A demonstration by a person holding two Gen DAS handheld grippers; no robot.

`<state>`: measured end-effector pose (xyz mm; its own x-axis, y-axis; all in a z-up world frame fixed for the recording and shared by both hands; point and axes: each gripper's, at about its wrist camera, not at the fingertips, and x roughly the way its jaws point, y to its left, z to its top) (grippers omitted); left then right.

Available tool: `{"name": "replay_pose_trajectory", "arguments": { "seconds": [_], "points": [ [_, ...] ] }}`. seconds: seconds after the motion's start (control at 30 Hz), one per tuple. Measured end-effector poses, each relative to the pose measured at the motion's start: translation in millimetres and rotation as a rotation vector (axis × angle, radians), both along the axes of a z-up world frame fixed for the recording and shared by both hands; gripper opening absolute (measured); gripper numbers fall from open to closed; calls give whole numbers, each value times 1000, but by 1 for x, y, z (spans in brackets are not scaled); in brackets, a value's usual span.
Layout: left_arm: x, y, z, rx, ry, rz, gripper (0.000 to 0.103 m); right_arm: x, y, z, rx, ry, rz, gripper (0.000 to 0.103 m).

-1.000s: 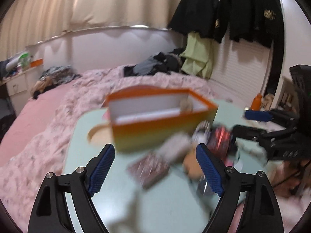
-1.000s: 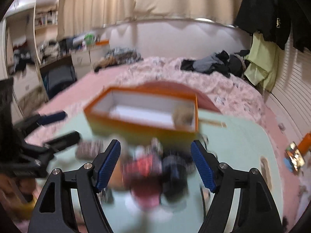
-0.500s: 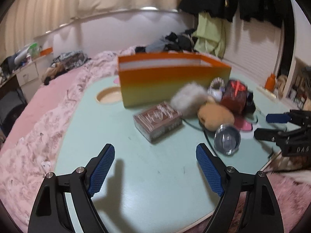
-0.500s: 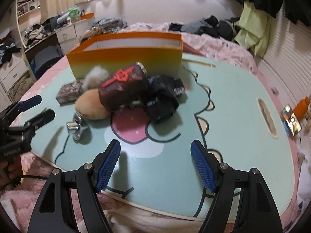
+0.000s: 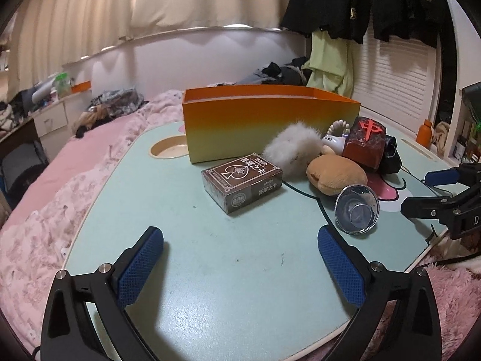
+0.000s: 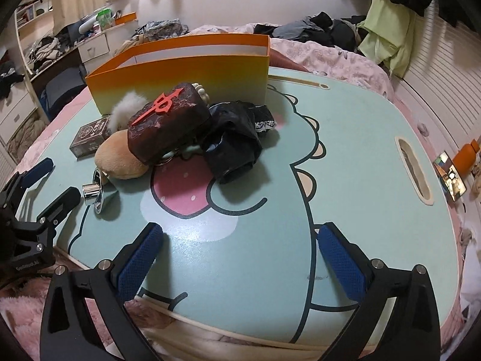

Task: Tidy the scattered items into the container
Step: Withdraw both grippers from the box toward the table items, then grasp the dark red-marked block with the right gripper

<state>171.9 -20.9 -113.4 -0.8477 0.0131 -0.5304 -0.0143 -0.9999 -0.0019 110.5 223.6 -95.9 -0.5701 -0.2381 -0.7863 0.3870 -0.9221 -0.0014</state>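
Because nothing is picked yet, my left fingers [image 5: 240, 249] and right fingers [image 6: 237, 246] have just spread wide and hover empty over the near table [image 5: 210, 270]. Beyond them, in front of the orange container [image 5: 255, 120], the card box [image 5: 243, 182], tan plush [image 5: 336, 173] and red mahjong block [image 6: 168, 120] crowd together, unsorted.

Bedding: pink blanket [image 5: 45, 210] around the lap table [image 5: 210, 270]
Curtains: cream [image 5: 150, 6], upper wall
Garments: black jackets [image 5: 390, 3], green shirt [image 5: 327, 60], hanging right
Bottle: orange [image 5: 424, 132], far right
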Motion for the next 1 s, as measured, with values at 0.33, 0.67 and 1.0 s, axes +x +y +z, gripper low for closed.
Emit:
{"name": "replay_pose_trajectory", "arguments": {
  "seconds": [0.33,0.67,1.0],
  "points": [
    [1,0,-2,-1,26,-4,103,0,4,1,-26,13,10,103],
    [1,1,-2,-2,30,-3,103,5,-1,42,-264,173,117,88],
    [0,2,-2,-2,29,-3,103,-19,-65,35,-99,281,224,88]
  ]
}}
